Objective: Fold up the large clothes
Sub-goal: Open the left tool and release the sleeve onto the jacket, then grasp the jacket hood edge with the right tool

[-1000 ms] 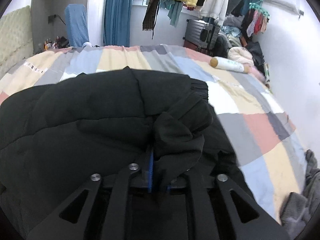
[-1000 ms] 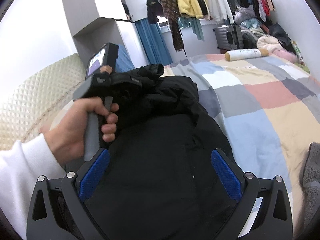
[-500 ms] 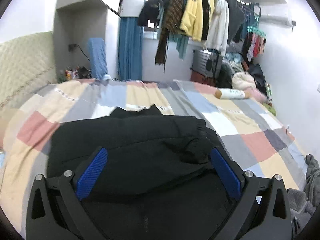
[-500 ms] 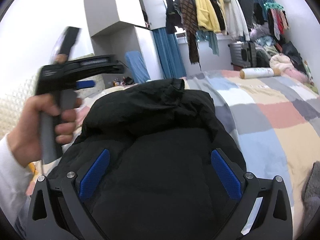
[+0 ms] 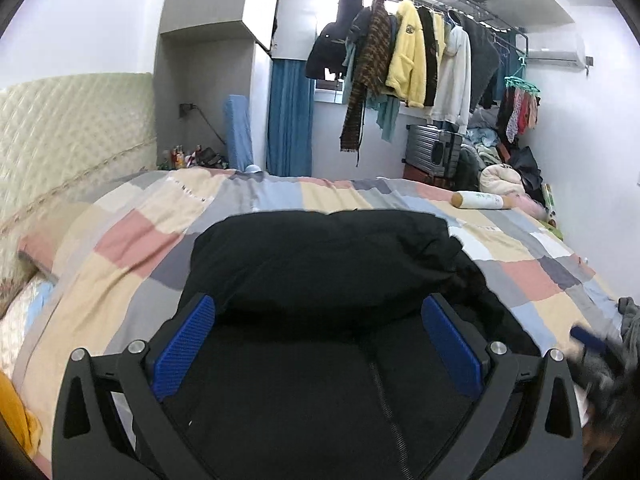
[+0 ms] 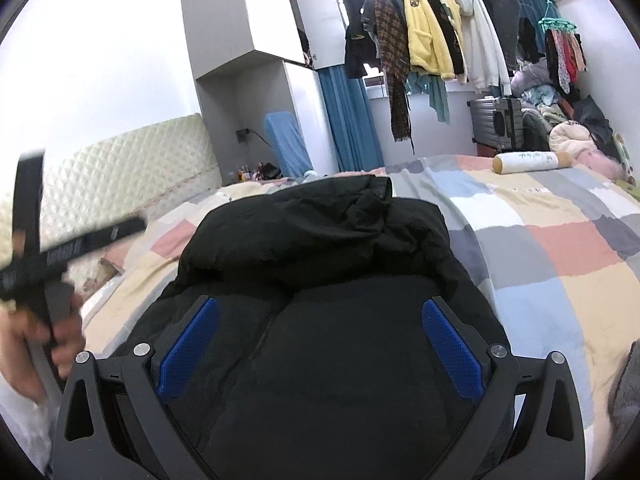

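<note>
A black padded jacket (image 5: 328, 264) lies folded on the patchwork bedspread (image 5: 132, 240), its far part doubled over toward me. My left gripper (image 5: 318, 344) hovers above the jacket's near half, jaws wide open, nothing between the blue pads (image 5: 184, 340). In the right wrist view the same jacket (image 6: 316, 236) fills the middle, and my right gripper (image 6: 320, 344) stands open over it, empty. The left gripper's handle, in a hand (image 6: 36, 344), blurs at that view's left edge.
A quilted cream headboard (image 5: 68, 132) and pillows (image 5: 28, 300) sit at the left. A white roll (image 5: 480, 200) lies at the bed's far right. Hanging clothes (image 5: 412, 64), a suitcase (image 5: 432, 152) and piled laundry fill the back. Grey fabric (image 5: 628, 320) lies at the right bed edge.
The left gripper let go of the bunched black fabric, opened wide and drew back and up from the jacket. The right gripper rose slightly, staying open.
</note>
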